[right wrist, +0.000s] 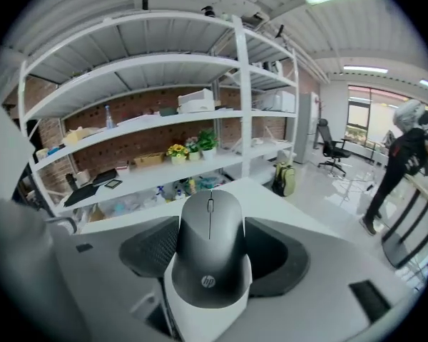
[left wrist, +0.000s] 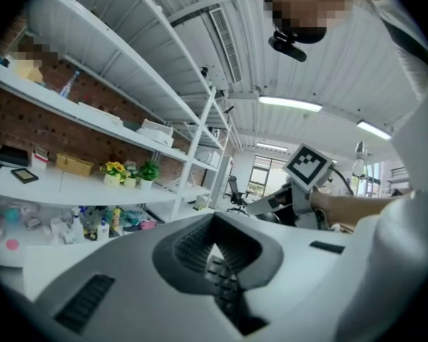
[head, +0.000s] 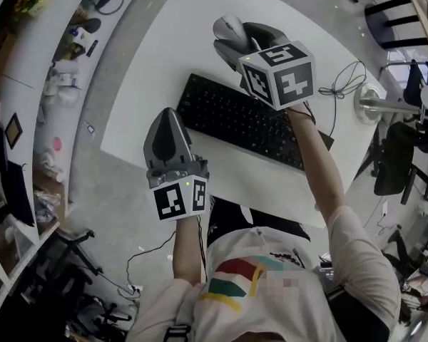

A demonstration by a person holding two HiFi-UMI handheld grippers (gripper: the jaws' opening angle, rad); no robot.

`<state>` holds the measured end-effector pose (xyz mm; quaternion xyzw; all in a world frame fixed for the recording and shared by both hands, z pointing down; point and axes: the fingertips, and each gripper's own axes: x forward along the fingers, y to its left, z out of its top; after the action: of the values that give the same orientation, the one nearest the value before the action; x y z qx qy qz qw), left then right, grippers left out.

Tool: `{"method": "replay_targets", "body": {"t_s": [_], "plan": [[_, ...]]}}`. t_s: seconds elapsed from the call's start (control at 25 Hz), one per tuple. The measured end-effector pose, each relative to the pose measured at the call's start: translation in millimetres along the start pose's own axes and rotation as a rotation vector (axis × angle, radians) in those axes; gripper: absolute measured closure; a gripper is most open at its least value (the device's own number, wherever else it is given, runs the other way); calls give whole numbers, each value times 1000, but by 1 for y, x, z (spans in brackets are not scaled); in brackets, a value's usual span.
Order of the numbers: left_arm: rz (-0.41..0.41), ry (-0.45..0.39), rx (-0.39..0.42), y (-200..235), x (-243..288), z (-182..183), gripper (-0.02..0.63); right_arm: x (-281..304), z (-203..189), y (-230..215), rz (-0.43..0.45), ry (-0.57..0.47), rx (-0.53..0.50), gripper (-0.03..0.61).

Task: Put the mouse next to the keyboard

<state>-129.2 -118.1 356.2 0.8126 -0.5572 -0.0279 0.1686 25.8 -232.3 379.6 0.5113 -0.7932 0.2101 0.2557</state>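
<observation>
Head view, looking steeply down: a person stands at a white counter [head: 164,45] w/ a two-jaw gripper in each hand. A black keyboard [head: 246,120] lies diagonally across the counter, its long edges running from far-left to near-right.

The right gripper [head: 237,43] is stretched out over the keyboard w/ its jaws clamped on the grey mouse [head: 230,28], one jaw on each flank. In the right gripper view the mouse fills the gap btwn the jaws. Its long axis runs straight along them, w/ the scroll wheel at the far end and the logo end nearest the camera. The mouse sits past the keyboard's far long edge, toward the keyboard's left end, over bare counter. Can't tell whether it touches the surface or hangs above it.

The left gripper [head: 168,120] hovers by the keyboard's near-left corner w/ its jaws together and nothing btwn them. Its own view shows only keyboard keys through the narrow slot at the tips. A thin black cable [head: 342,84] lies loose on the counter, well to the right.

Likely step: carrying the mouse to its spot. The right hand has it, so the set-down is that hand's job, prob. straight down onto bare counter just beside the keyboard edge. The left gripper isn't needed.
</observation>
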Motion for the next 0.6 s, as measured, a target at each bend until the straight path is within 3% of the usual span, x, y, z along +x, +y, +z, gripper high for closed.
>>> {"method": "replay_targets", "body": {"t_s": [0.12, 0.28, 0.48, 0.6], "plan": [[-83, -24, 38, -45, 6, 16, 569, -65, -10, -43, -114, -35, 71, 279], [-230, 47, 82, -101, -5, 12, 569, -168, -69, -84, -283, -81, 276, 279], [-303, 82, 46, -171, -7, 14, 569, -274, -148, -107, -455, -116, 432, 279], [-399, 89, 69, -216, -12, 14, 569, -317, -196, -106, -535, -84, 529, 279]]}}
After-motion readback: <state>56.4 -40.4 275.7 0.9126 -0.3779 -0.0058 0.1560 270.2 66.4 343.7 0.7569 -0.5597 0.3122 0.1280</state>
